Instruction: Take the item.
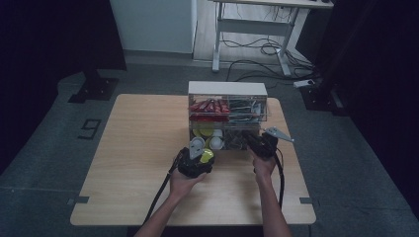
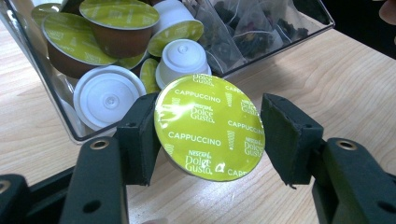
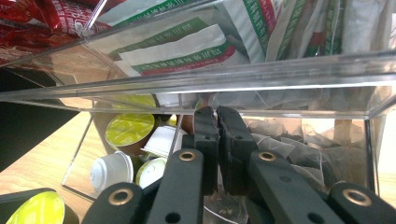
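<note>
My left gripper [image 2: 210,135] is shut on a capsule [image 2: 210,128] with a yellow-green foil lid that reads Cappuccino. It holds the capsule just above the table in front of the open lower drawer [image 2: 70,128]. In the high view this gripper [image 1: 196,159] and its capsule [image 1: 206,156] sit left of centre, before the clear organizer [image 1: 227,89]. My right gripper [image 3: 217,116] has its jaws pressed together inside the drawer's right part, over the tea bags [image 3: 299,149]. I see nothing between its jaws. The high view puts the right gripper [image 1: 259,143] at the organizer's lower right front.
The drawer's left part holds several capsules, green-lidded [image 2: 107,23] and white [image 2: 107,95]; mesh tea bags [image 2: 252,28] fill the right. The upper drawer [image 3: 233,79] holds red packets [image 1: 210,106] and green-and-white sachets [image 3: 187,42]. Bare wooden table [image 1: 133,148] spreads to the left.
</note>
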The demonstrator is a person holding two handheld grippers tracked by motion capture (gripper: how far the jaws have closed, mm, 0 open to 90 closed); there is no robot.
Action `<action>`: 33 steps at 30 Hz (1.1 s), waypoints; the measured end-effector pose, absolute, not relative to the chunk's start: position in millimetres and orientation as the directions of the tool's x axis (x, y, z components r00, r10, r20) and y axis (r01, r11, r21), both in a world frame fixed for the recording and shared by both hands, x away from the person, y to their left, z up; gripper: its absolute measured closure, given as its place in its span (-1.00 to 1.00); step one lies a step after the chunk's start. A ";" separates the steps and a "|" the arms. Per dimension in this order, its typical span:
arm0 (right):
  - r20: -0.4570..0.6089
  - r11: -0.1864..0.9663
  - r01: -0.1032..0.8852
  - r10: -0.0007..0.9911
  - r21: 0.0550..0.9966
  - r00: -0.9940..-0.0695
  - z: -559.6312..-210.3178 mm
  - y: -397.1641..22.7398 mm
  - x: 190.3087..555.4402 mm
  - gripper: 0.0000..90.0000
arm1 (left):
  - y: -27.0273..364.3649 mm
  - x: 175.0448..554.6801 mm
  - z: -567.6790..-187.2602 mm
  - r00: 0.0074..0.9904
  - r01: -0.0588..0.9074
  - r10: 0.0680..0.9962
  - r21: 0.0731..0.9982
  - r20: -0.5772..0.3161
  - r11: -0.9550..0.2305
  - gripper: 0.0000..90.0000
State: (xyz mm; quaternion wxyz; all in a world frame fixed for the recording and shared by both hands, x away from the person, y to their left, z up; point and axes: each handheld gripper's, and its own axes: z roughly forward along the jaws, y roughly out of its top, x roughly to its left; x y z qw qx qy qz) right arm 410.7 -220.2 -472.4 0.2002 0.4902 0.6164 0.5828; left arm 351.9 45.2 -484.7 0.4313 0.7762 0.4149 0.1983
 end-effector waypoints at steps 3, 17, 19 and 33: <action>0.323 -0.157 0.373 0.838 0.914 -0.440 -472.7 -220.0 410.9 0.89 | 44.1 350.4 -484.8 0.580 0.472 0.813 0.835 -0.051 -0.284 -0.10; 0.323 -0.153 0.379 0.838 0.913 -0.440 -474.4 -218.6 411.8 0.89 | 38.8 344.3 -493.4 0.598 0.493 0.797 0.822 -0.082 -0.285 -0.10; 0.319 -0.148 0.381 0.840 0.913 -0.439 -474.9 -218.5 412.1 0.89 | 37.8 343.8 -496.4 0.599 0.497 0.796 0.819 -0.083 -0.288 -0.10; 0.310 -0.133 0.389 0.844 0.912 -0.438 -478.2 -214.7 412.9 0.85 | 37.8 343.3 -506.3 0.590 0.511 0.802 0.810 -0.089 -0.286 -0.10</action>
